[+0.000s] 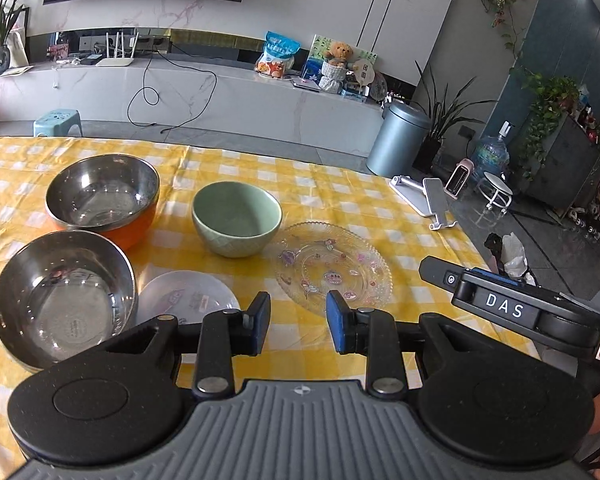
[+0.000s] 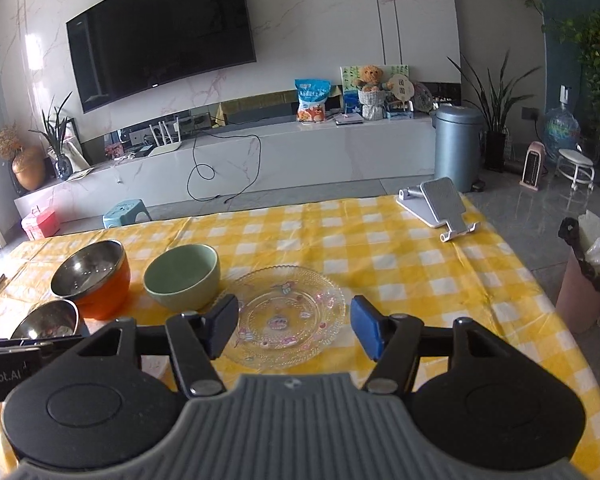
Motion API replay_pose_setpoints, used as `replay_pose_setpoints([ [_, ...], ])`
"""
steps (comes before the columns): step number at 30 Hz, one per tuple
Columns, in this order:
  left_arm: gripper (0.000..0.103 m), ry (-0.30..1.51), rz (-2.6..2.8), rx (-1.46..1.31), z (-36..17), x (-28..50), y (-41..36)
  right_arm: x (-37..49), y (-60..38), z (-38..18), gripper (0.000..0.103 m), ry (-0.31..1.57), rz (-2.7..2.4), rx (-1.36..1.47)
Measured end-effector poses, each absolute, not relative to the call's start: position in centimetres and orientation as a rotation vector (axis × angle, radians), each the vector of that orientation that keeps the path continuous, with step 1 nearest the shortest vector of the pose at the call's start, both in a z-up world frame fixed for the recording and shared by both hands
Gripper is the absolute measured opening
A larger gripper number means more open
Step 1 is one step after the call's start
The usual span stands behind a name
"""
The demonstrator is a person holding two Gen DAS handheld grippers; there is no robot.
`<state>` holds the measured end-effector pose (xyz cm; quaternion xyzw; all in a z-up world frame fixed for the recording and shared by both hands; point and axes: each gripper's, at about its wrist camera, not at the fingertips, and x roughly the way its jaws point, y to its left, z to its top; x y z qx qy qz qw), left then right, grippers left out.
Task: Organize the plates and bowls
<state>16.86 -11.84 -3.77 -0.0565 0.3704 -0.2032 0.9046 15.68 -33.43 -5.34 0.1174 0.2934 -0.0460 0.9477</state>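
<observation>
On the yellow checked tablecloth (image 1: 340,188) stand an orange-sided steel bowl (image 1: 102,196), a plain steel bowl (image 1: 62,300), a green ceramic bowl (image 1: 236,218), a small clear dish (image 1: 188,296) and a patterned glass plate (image 1: 334,270). My left gripper (image 1: 298,322) hovers above the cloth between the clear dish and the glass plate, jaws apart with nothing between them. In the right wrist view my right gripper (image 2: 294,330) is open above the near edge of the glass plate (image 2: 288,316), not touching it. The green bowl (image 2: 182,276) and orange bowl (image 2: 92,278) sit to its left.
A white phone stand (image 2: 440,208) rests at the table's far right corner. A bin with a bag (image 2: 588,276) stands on the floor right of the table. The right gripper's body (image 1: 512,308) shows at the right in the left wrist view.
</observation>
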Motion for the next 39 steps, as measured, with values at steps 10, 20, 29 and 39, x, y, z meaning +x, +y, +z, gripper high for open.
replay_pose_setpoints([
  [10,0.034,0.794,-0.415,-0.083,-7.5,21.5,-14.4,19.6,-36.5,-10.5,0.040,0.657,-0.097,0.345],
  [20,0.034,0.830,-0.399,-0.095,-10.2,24.7,-15.2,23.4,-38.6,-13.2,0.028,0.711,-0.106,0.390],
  [29,0.034,0.865,-0.405,-0.099,-11.4,25.9,-15.6,25.1,-38.7,-14.5,0.024,0.742,-0.091,0.413],
  [39,0.023,0.868,-0.398,-0.119,-11.8,26.5,-15.7,25.1,-39.0,-14.9,0.012,0.744,-0.073,0.462],
])
